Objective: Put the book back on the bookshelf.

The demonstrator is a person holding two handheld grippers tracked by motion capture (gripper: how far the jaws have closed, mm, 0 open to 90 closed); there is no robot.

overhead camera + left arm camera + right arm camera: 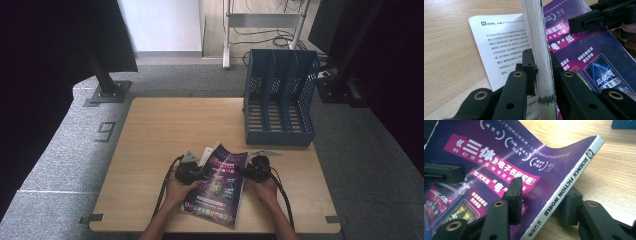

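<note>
A magazine (pixel 220 190) with a purple cover lies near the table's front edge, between the person's two hands. My left gripper (pixel 201 173) is at its left side, shut on the thick block of pages (pixel 541 37), which stands on edge between the jaws (pixel 541 56). A white printed page (pixel 499 42) lies flat on the wood beside them. My right gripper (pixel 246 171) straddles the white spine (pixel 566 185). One jaw is over the cover (pixel 499 157) and the other is under the spine edge, with a gap still showing (pixel 544 188).
A blue slotted file rack (pixel 280 100) stands at the table's back right, close behind the right hand. The wooden table (pixel 165 125) is bare at the left and middle. Black stands and cables are on the floor beyond the table.
</note>
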